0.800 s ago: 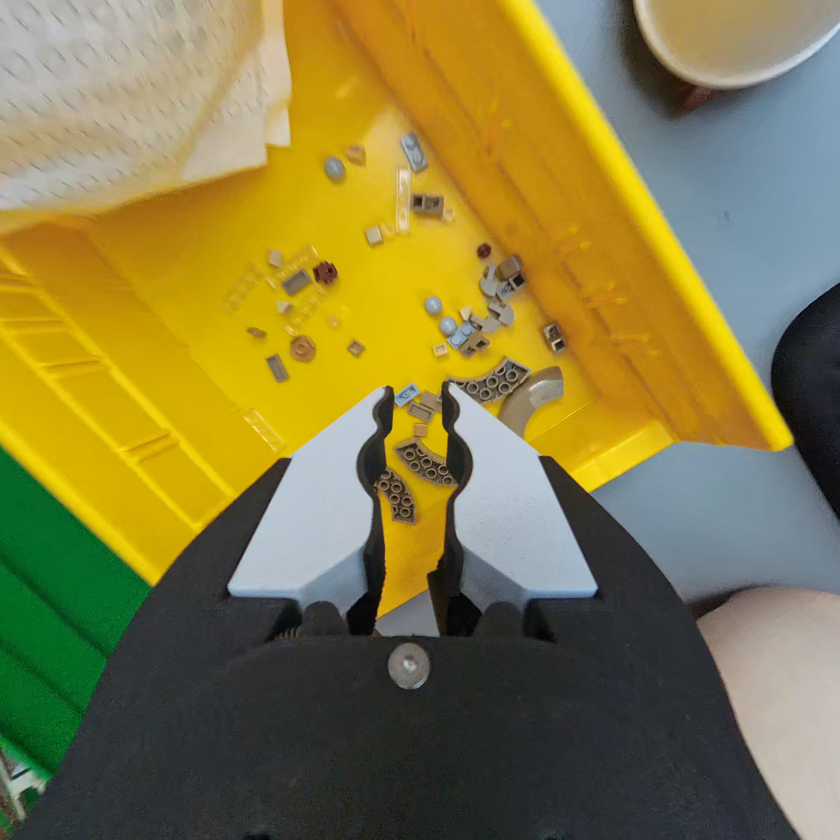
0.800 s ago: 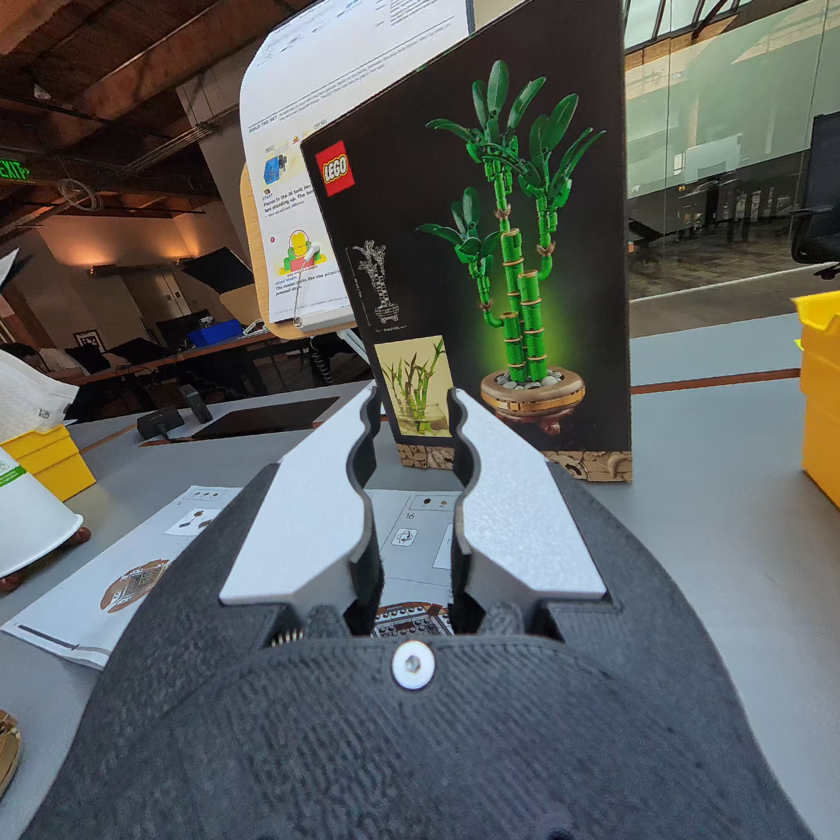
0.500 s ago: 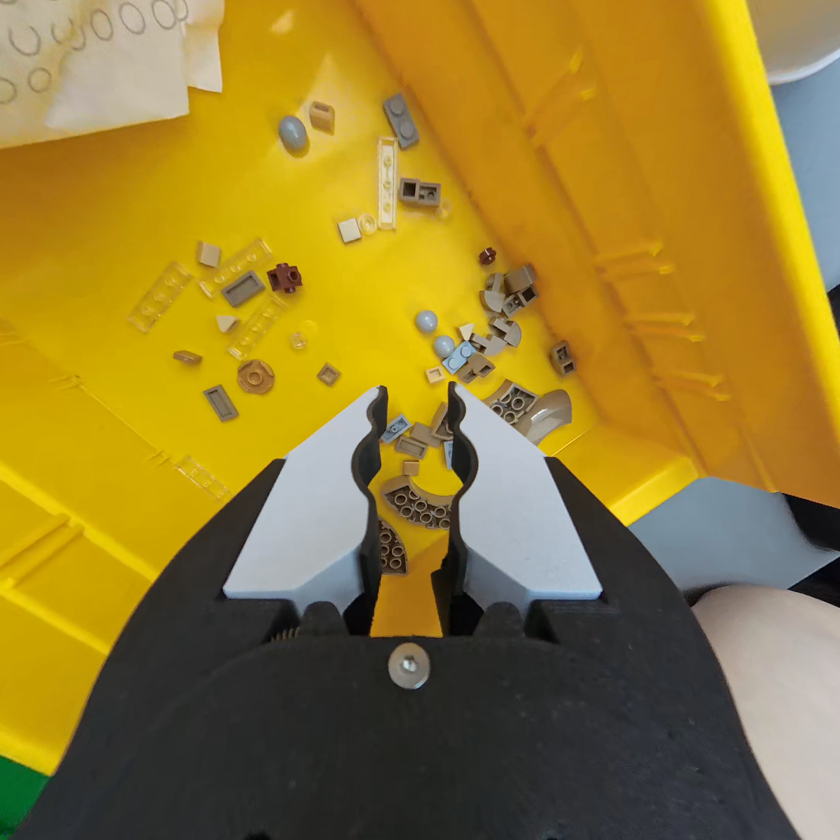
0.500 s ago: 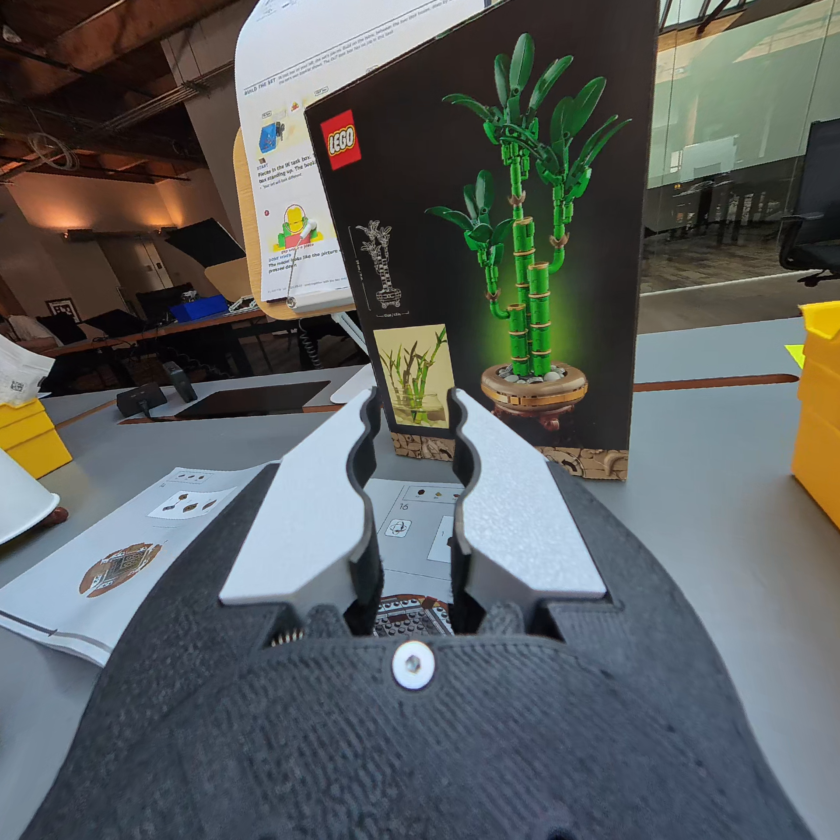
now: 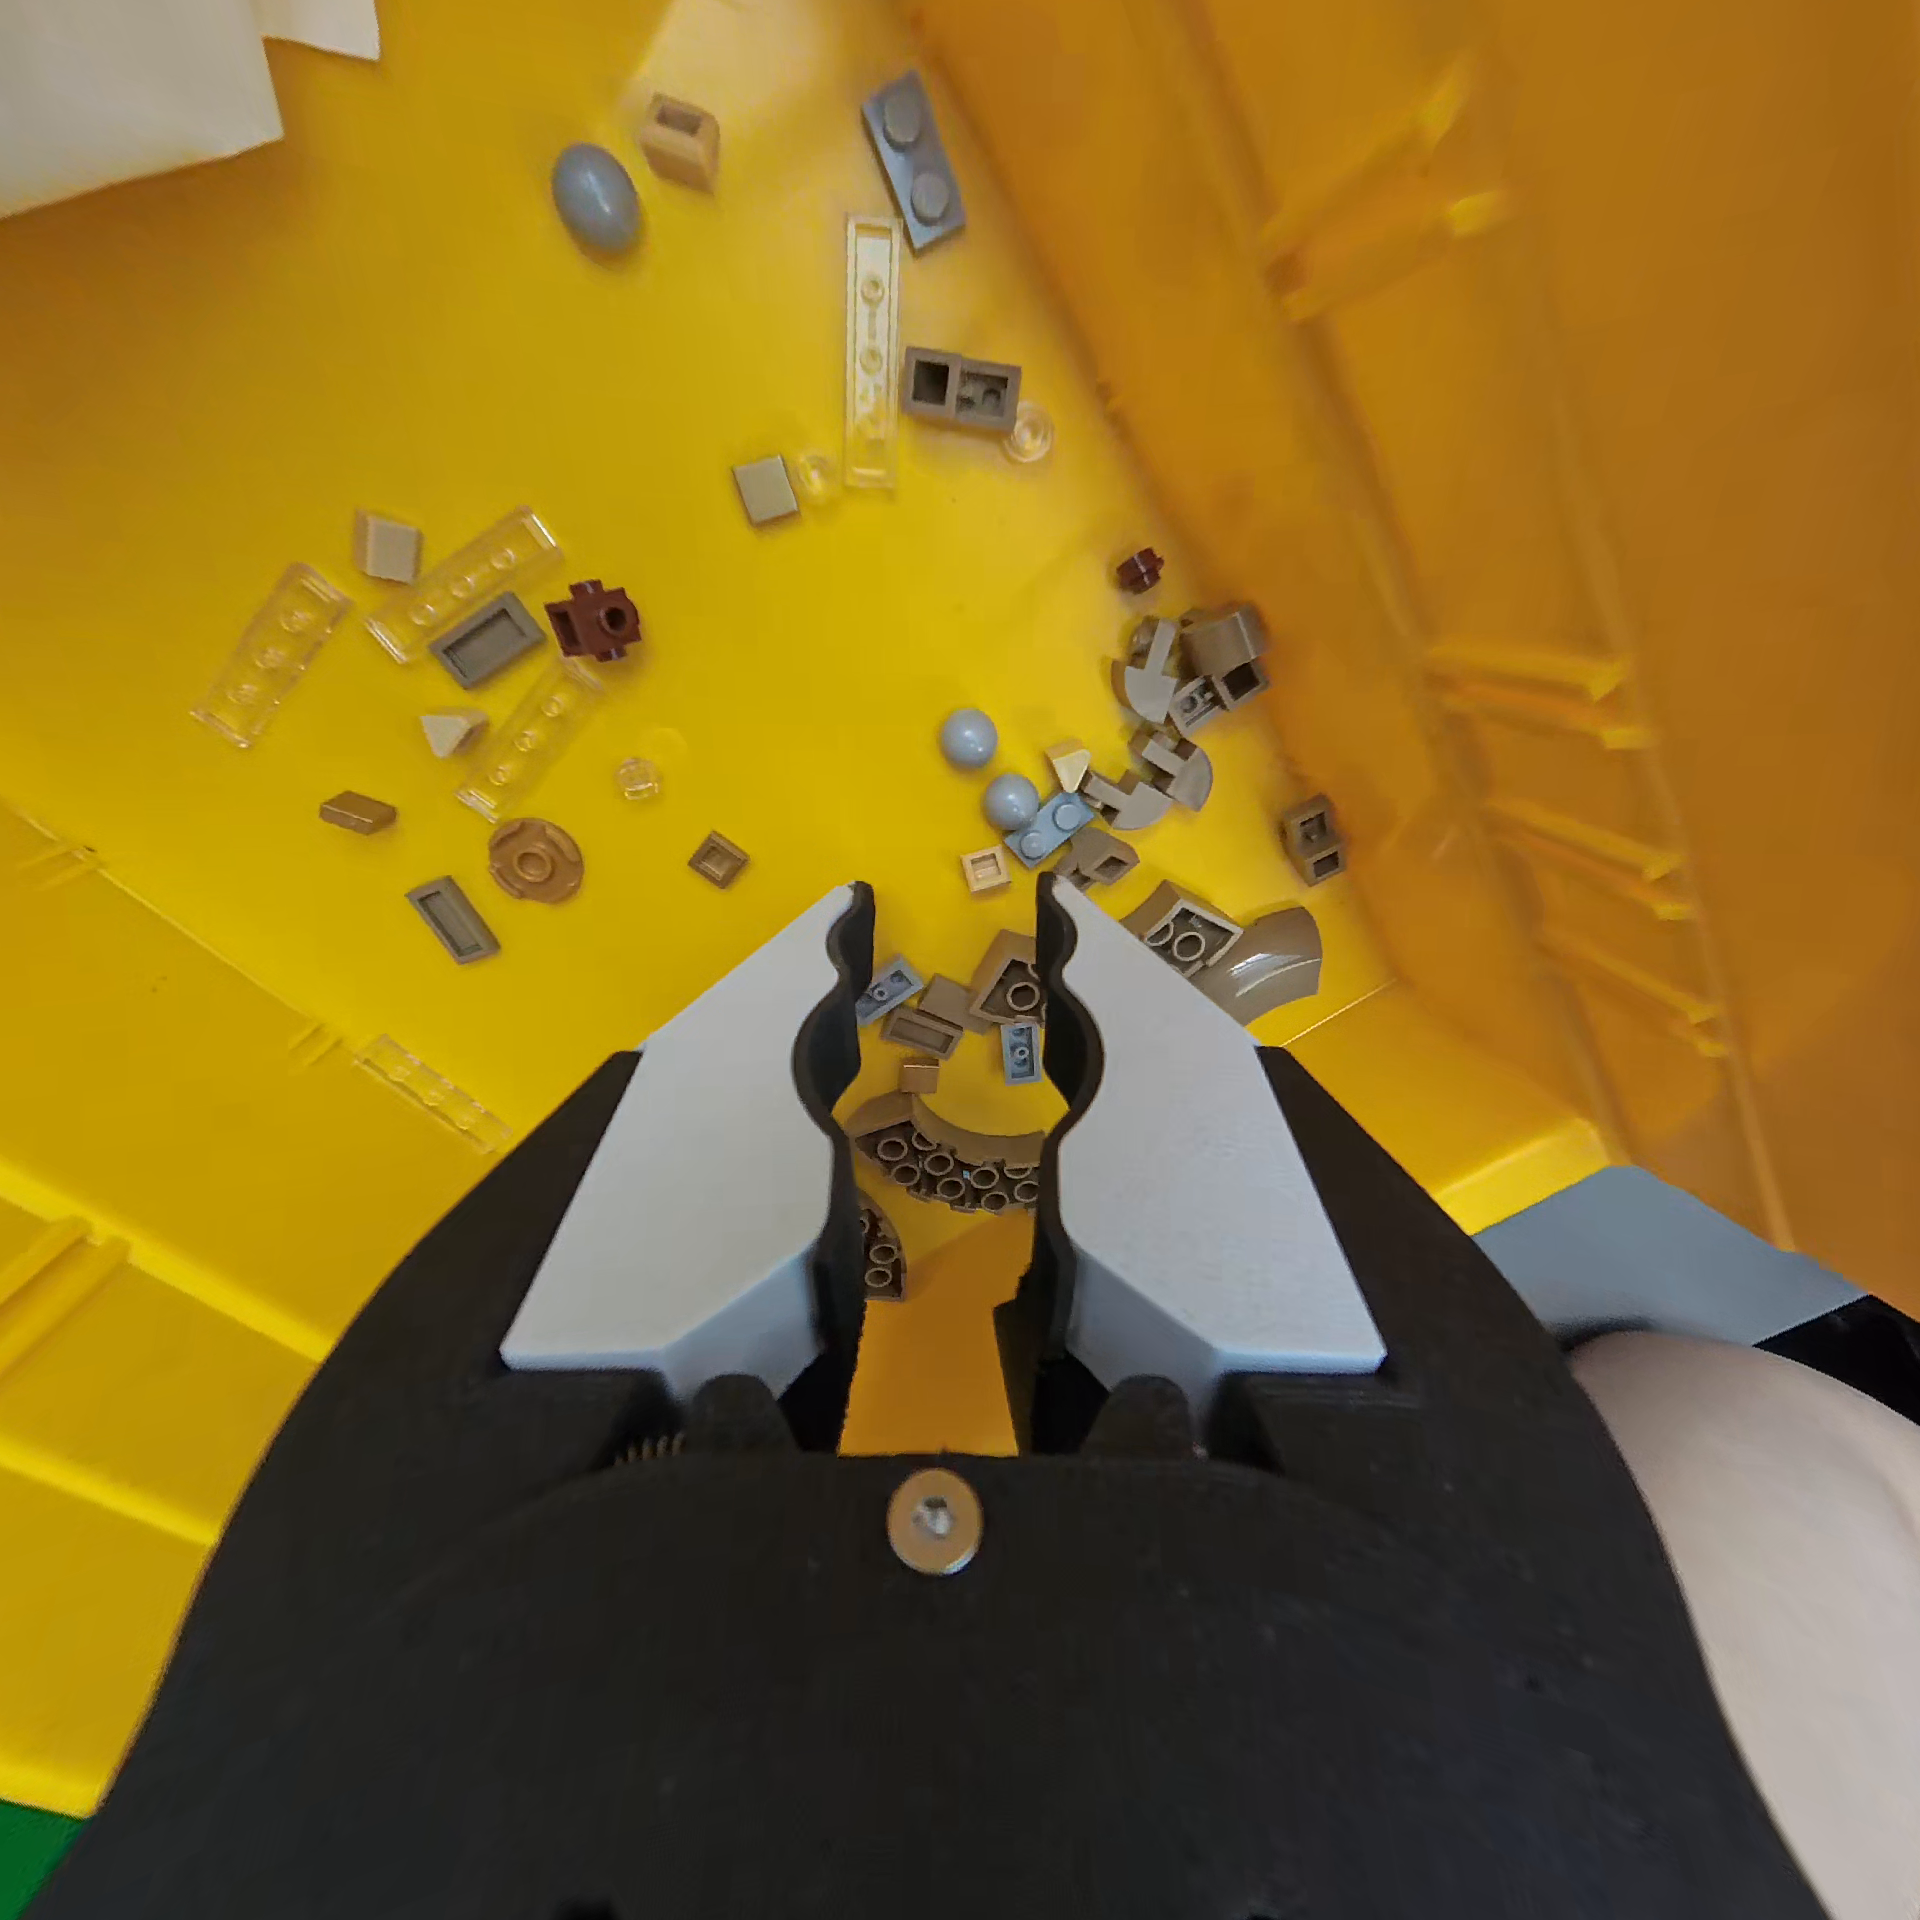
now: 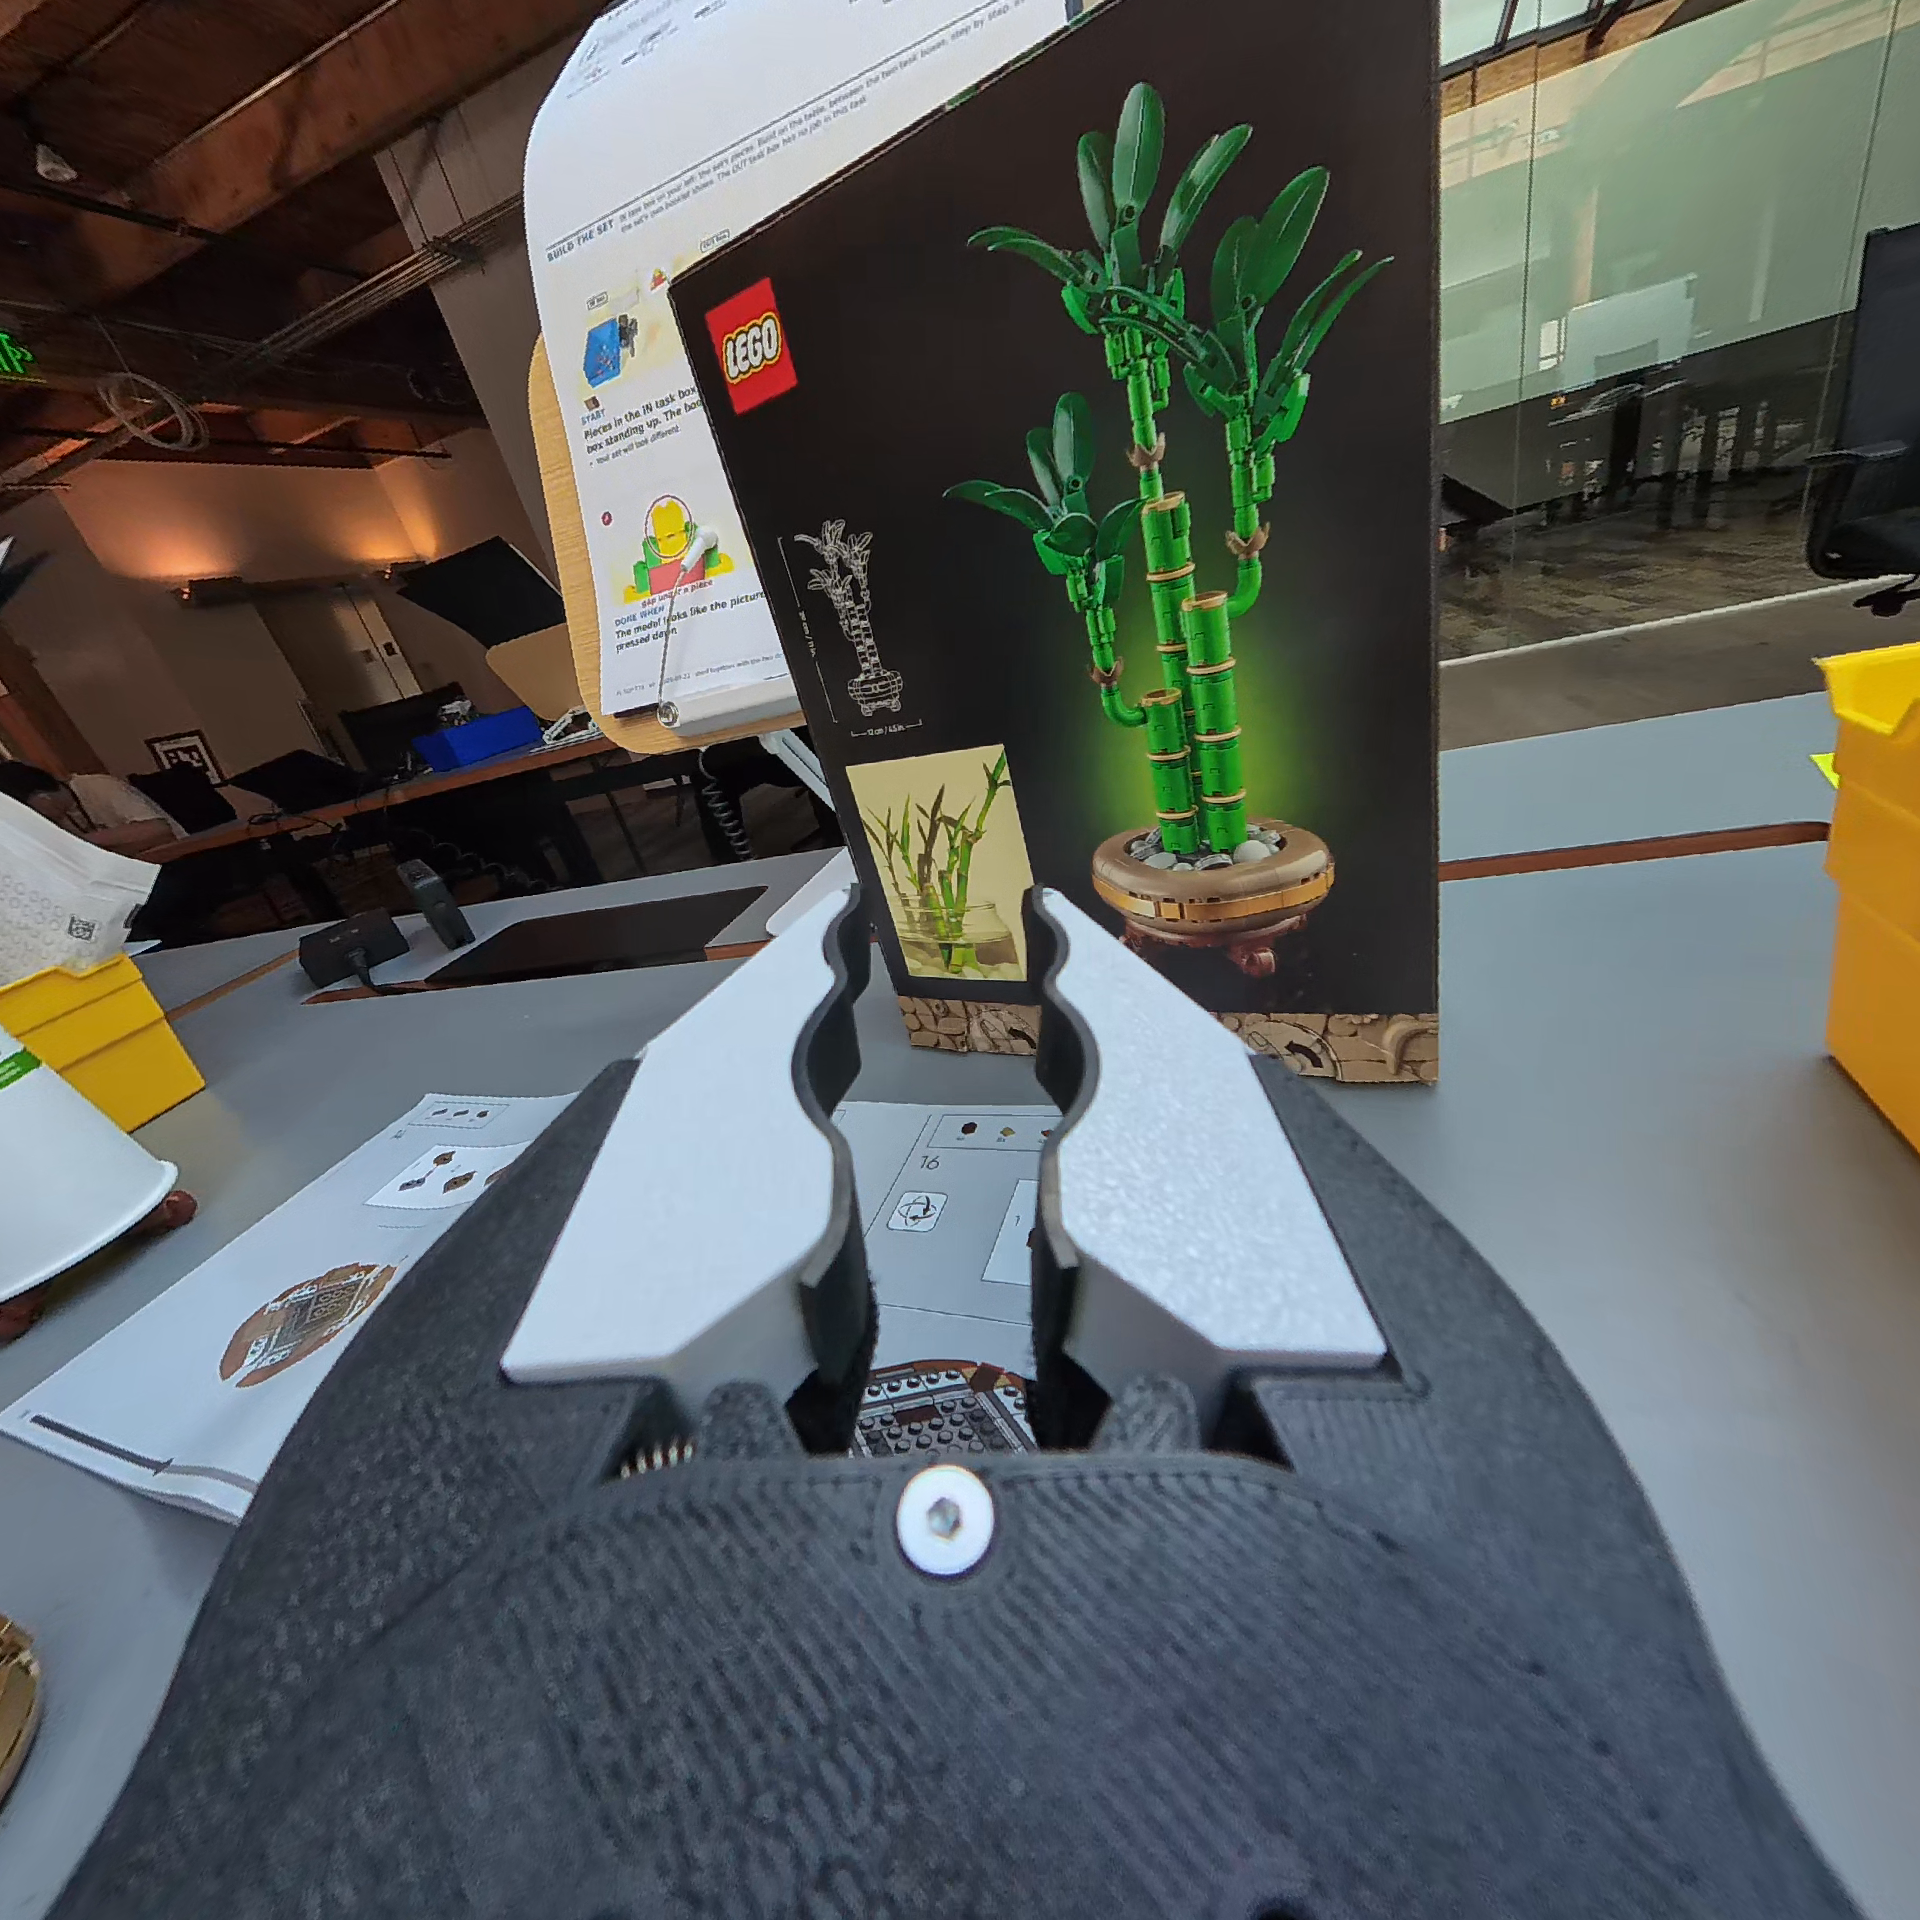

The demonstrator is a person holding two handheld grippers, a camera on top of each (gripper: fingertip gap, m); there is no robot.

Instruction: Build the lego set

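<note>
Left hand-held gripper [image 5: 954, 902] hangs over the inside of a yellow bin [image 5: 1558, 520], fingers apart with a clear gap, nothing between them. Loose lego pieces lie scattered on the bin floor: a curved tan studded piece [image 5: 951, 1169] directly below the gap, a second curved piece [image 5: 1273, 961] just beside the right finger near the bin's corner, a cluster of small tan and grey pieces [image 5: 1153, 748] against the bin's right wall. Farther out: a grey two-stud plate [image 5: 914, 161], a grey dome [image 5: 595, 197], a dark red brick [image 5: 594, 620], a gold round plate [image 5: 535, 859], several clear plates [image 5: 871, 348]. White paper [image 5: 135, 83] covers the bin's far-left corner. Right hand-held gripper [image 6: 948, 902] is open and empty, held above the grey surface [image 6: 1621, 1195]. An instruction booklet [image 6: 343, 1247] lies open on the surface under it. The lego box [image 6: 1091, 520], black with a green bamboo picture, stands upright beyond the booklet, with an instruction sheet [image 6: 665, 436] on a stand behind it. Another yellow bin [image 6: 1875, 883] sits at the surface's right edge, and a smaller yellow bin [image 6: 94, 1029] toward the left edge.
</note>
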